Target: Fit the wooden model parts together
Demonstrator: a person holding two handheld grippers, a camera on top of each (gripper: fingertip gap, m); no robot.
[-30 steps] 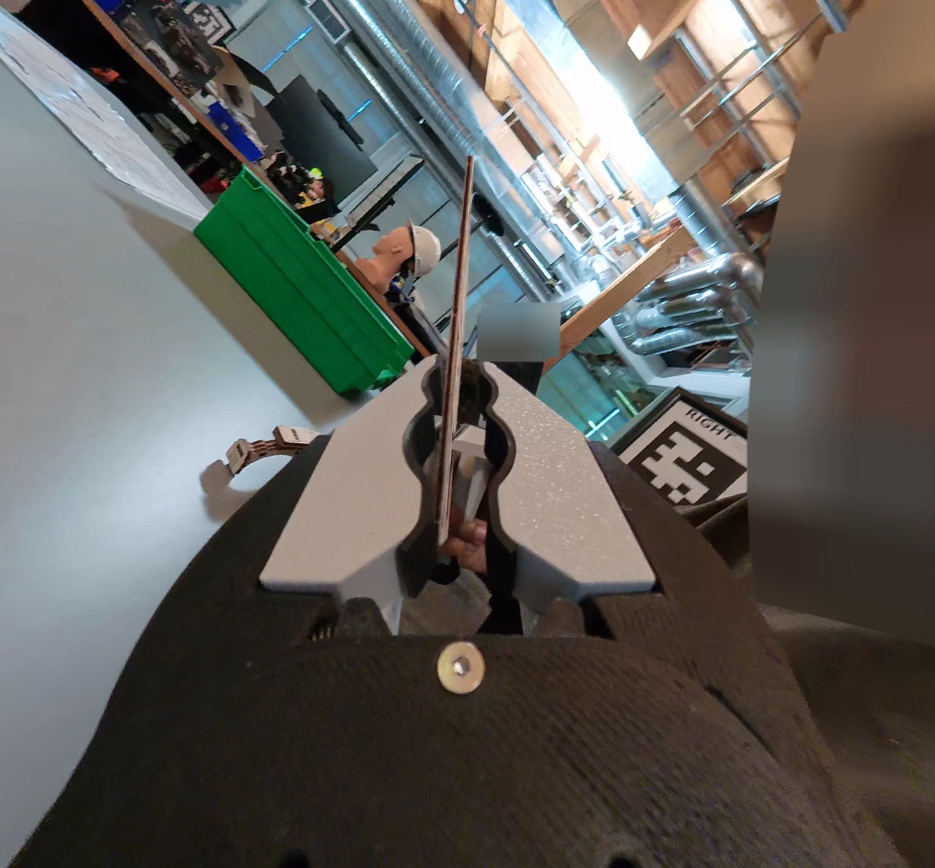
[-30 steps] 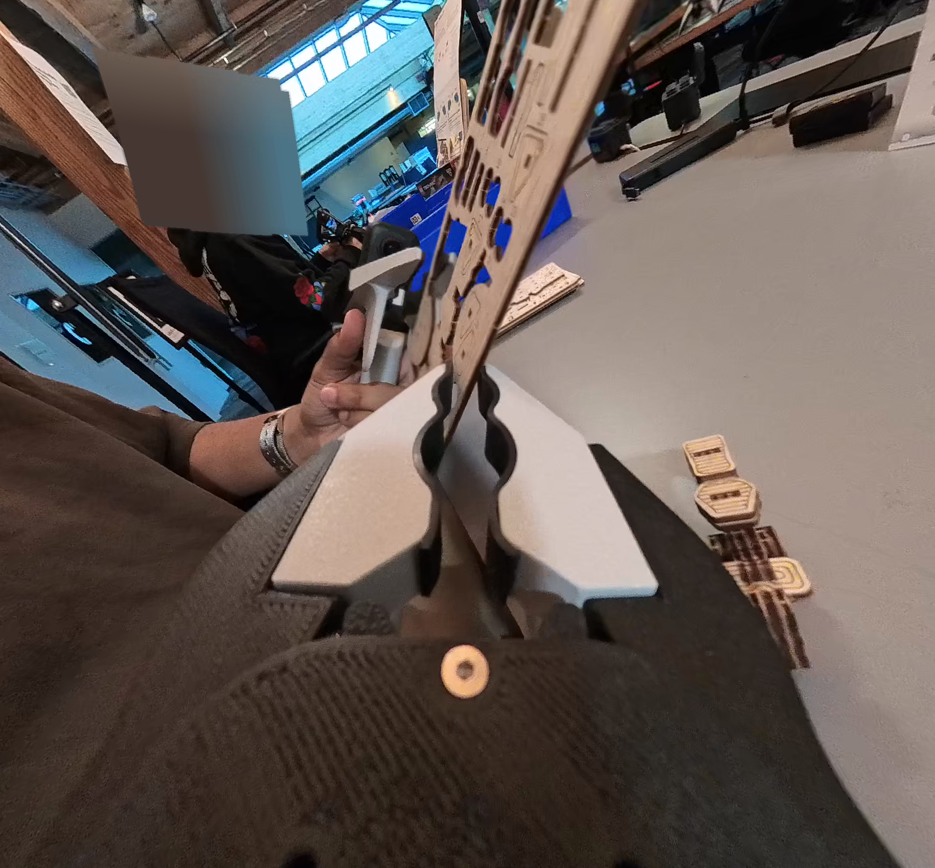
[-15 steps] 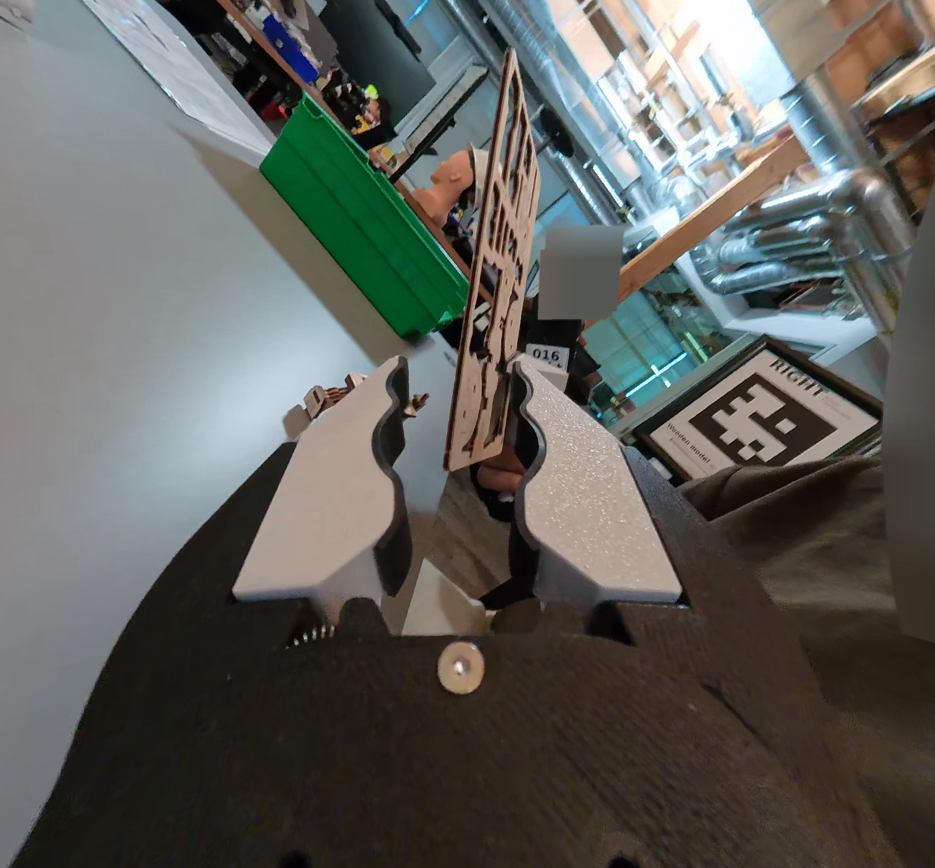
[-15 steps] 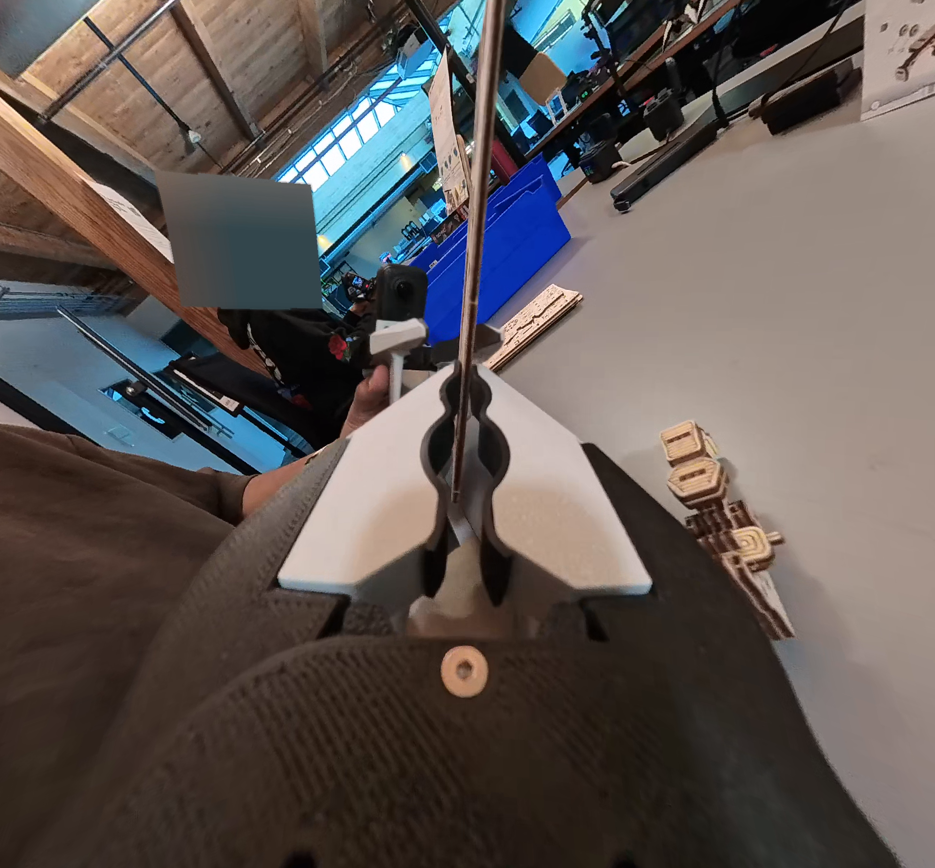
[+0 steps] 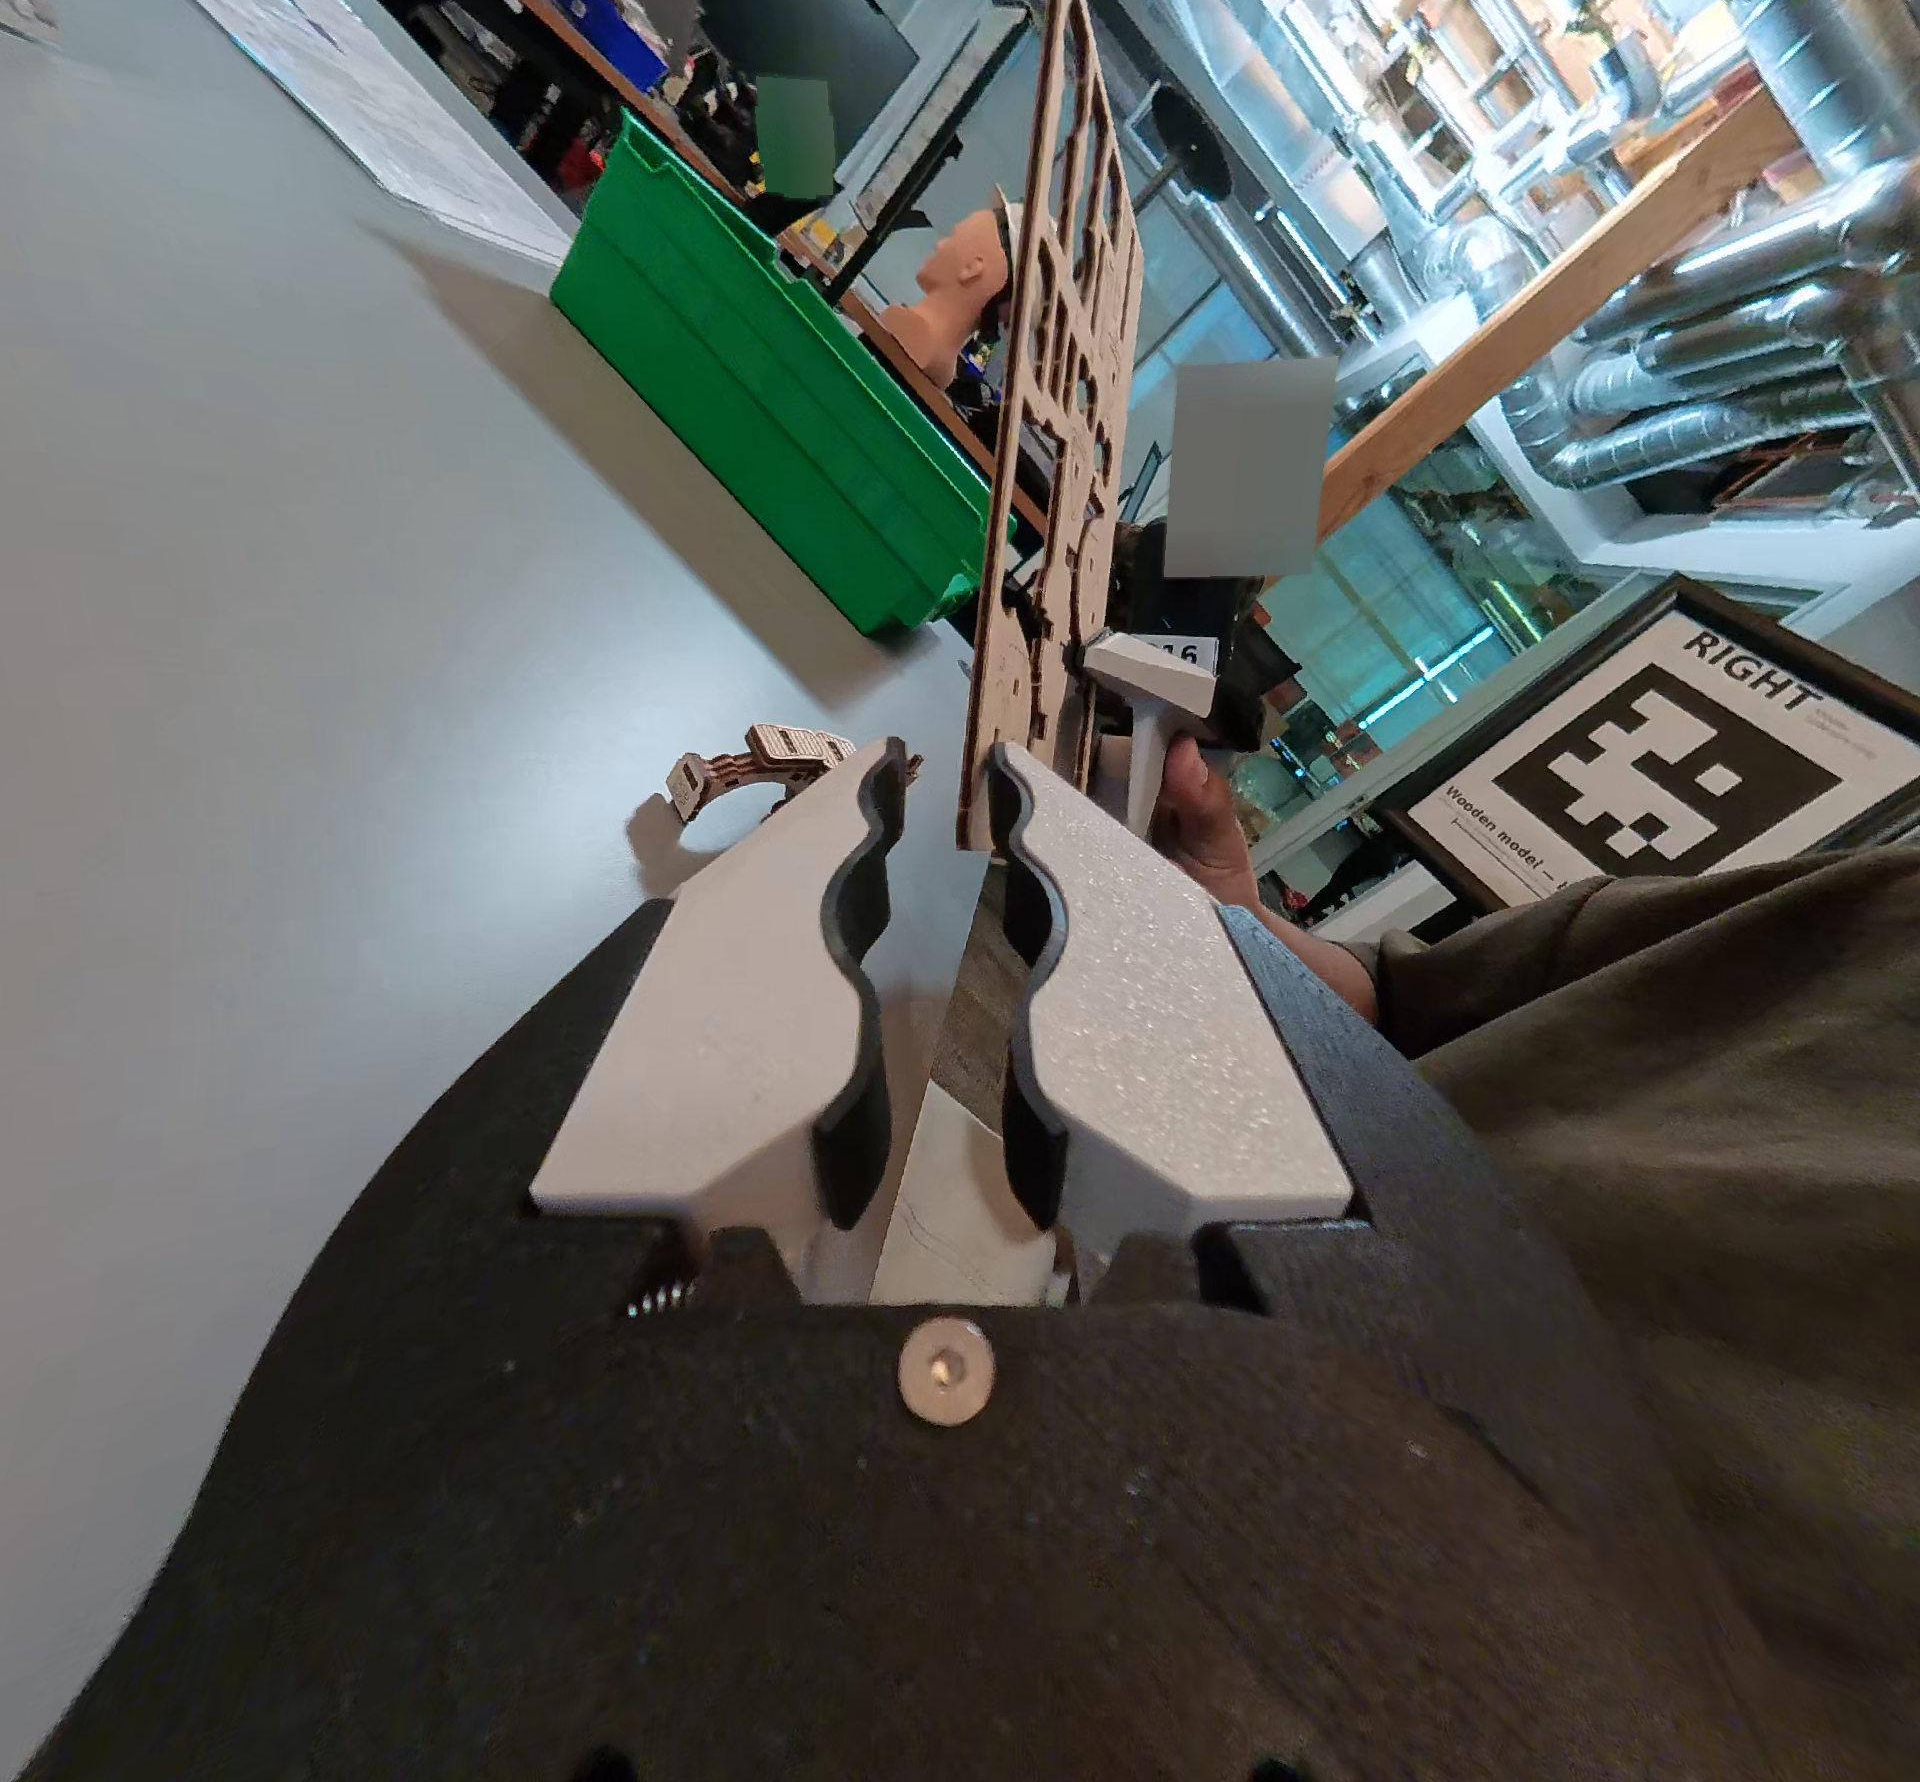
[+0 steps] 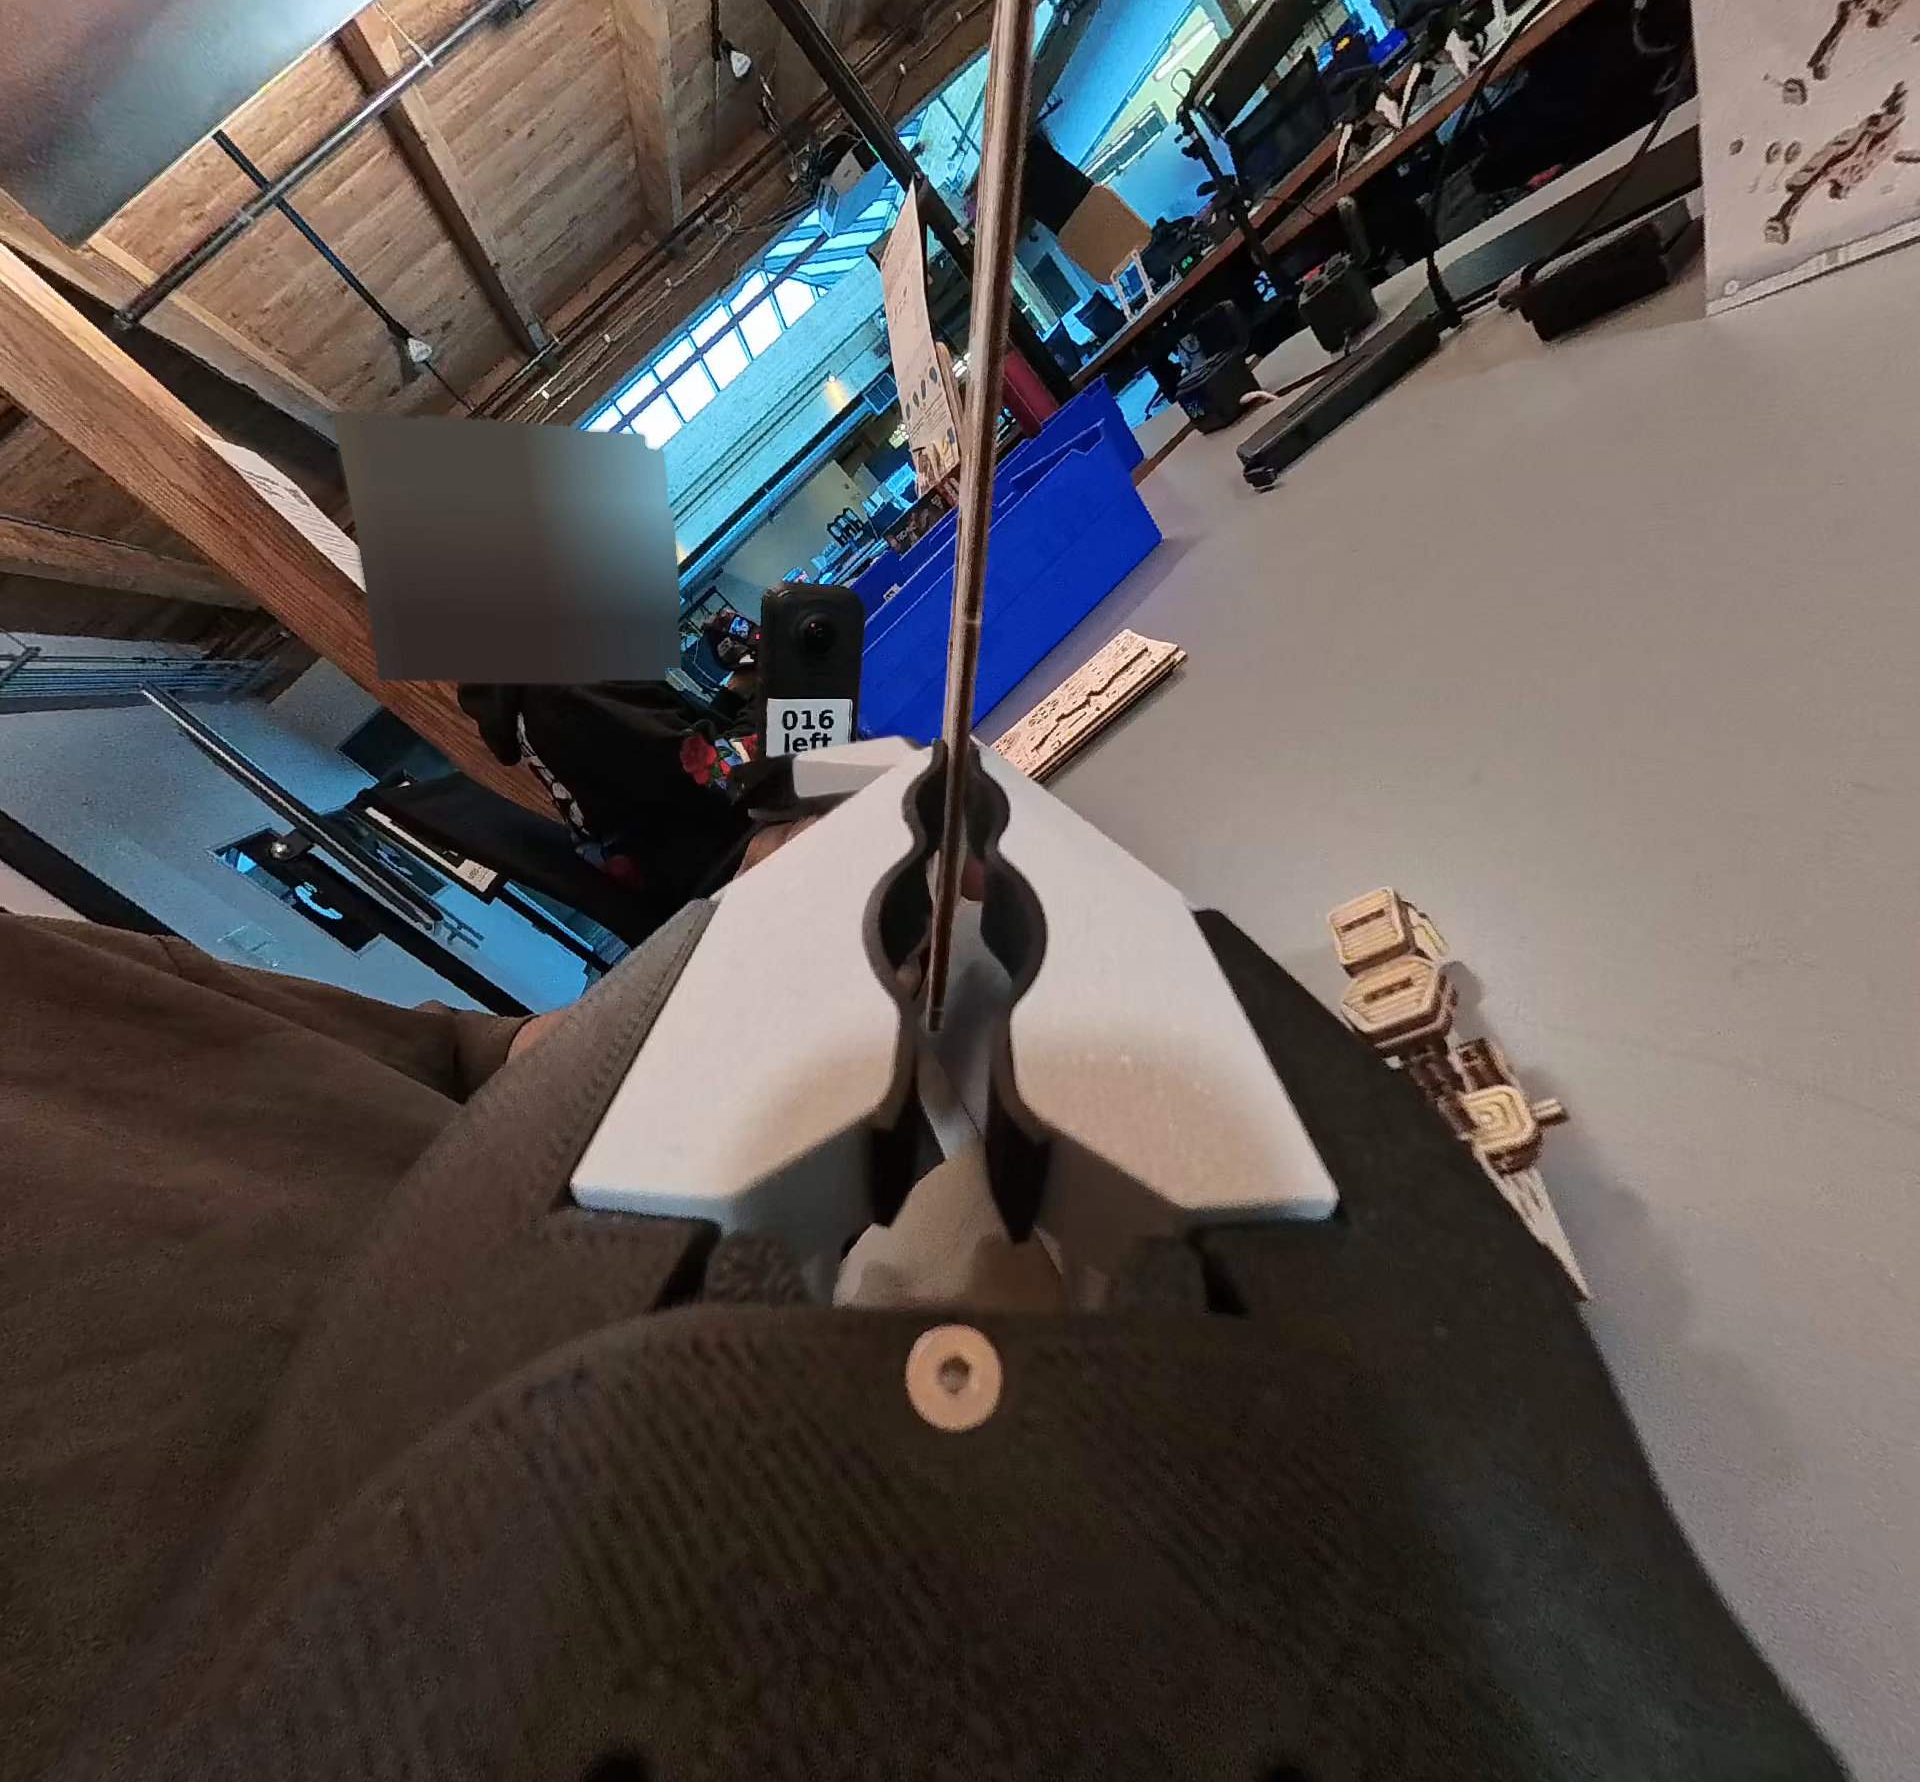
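Wooden sheet [image 6: 971, 506] is being clamped edge-on by the right gripper [image 6: 951, 787]. Its cut-out face [image 5: 1060, 444] is being shown only in the left wrist view, where the left gripper [image 5: 943, 776] is being held wide apart and empty.

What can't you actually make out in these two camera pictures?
- Wooden sheet: the right wrist view shows it edge-on, so its cut-outs are hidden, and the top edge crops it.
- Right gripper: in the left wrist view the sheet covers its fingertips.
- Assembled wooden parts: the left gripper partly hides them there.
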